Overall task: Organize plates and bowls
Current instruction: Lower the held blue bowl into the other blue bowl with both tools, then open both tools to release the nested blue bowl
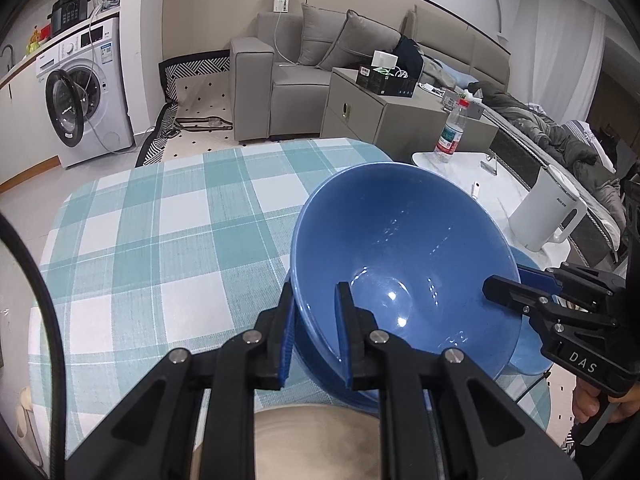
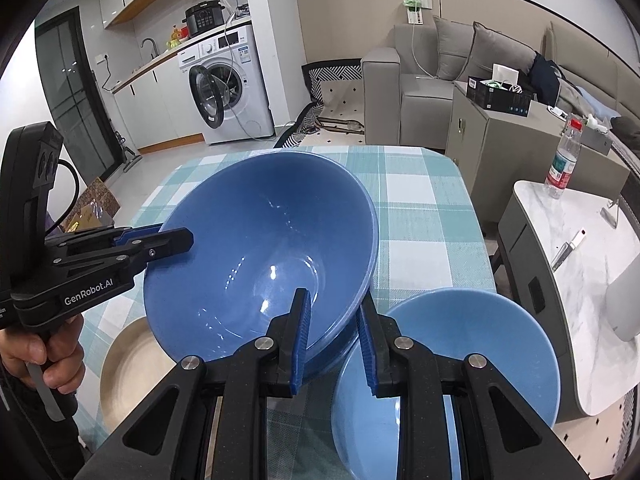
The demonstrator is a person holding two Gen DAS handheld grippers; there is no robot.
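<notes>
While both claws pinch opposite rims, left claw point(image 1: 316, 336) and right claw point(image 2: 334, 340), dark blue bowl point(image 2: 260, 256) tilts, mouth facing cameras.

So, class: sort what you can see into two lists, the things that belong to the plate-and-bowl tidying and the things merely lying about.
Belonging:
dark blue glazed bowl, gripped by left gripper and right gripper
light blue shallow bowl
beige round plate

Lying about:
clear plastic water bottle
white electric kettle
</notes>
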